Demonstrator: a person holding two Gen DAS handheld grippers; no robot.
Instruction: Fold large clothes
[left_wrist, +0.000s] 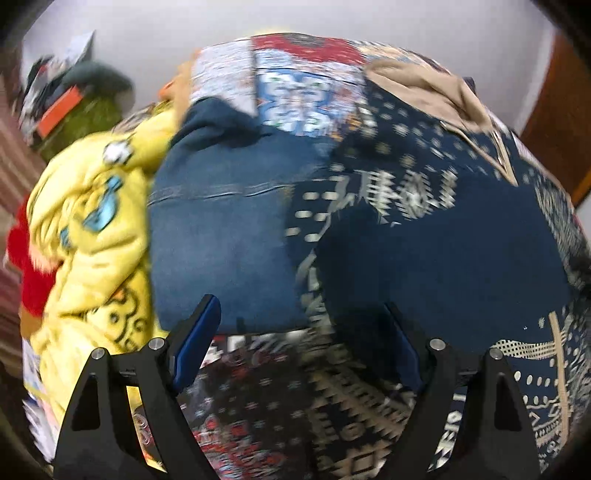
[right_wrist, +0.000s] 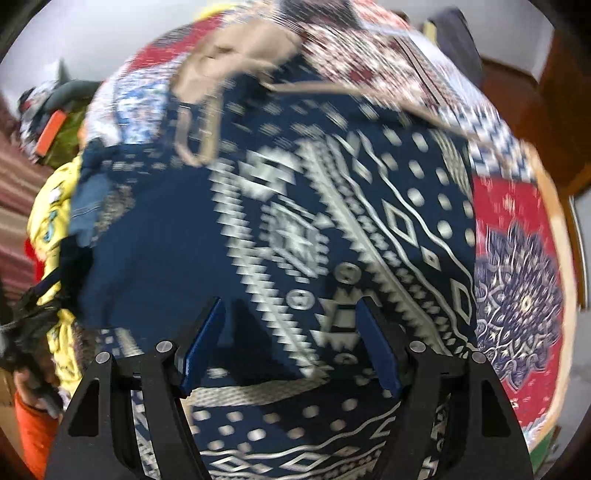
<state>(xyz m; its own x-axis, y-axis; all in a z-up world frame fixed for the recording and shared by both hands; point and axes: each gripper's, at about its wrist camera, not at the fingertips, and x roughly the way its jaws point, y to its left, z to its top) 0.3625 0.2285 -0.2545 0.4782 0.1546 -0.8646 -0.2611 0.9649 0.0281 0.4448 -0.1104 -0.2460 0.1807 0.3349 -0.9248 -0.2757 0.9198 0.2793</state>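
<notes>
A folded pair of blue jeans (left_wrist: 221, 229) lies on a patchwork bed cover (left_wrist: 295, 99), partly overlapped by a plain dark navy garment (left_wrist: 443, 266). My left gripper (left_wrist: 301, 304) hangs open just above the near edges of both, with nothing between its blue pads. In the right wrist view the navy garment (right_wrist: 155, 258) lies to the left on the cover's navy, white-patterned patch (right_wrist: 369, 206), and a corner of the jeans (right_wrist: 88, 206) shows beyond it. My right gripper (right_wrist: 291, 301) is open over that patch, its pads clear of the cloth. Both views are motion-blurred.
A crumpled yellow printed garment (left_wrist: 96, 236) and something red (left_wrist: 29, 273) lie left of the jeans. A tan garment (left_wrist: 436, 92) with cords lies at the far side. A cluttered pile (left_wrist: 70, 103) stands back left. An orange sleeve (right_wrist: 33, 435) shows at lower left.
</notes>
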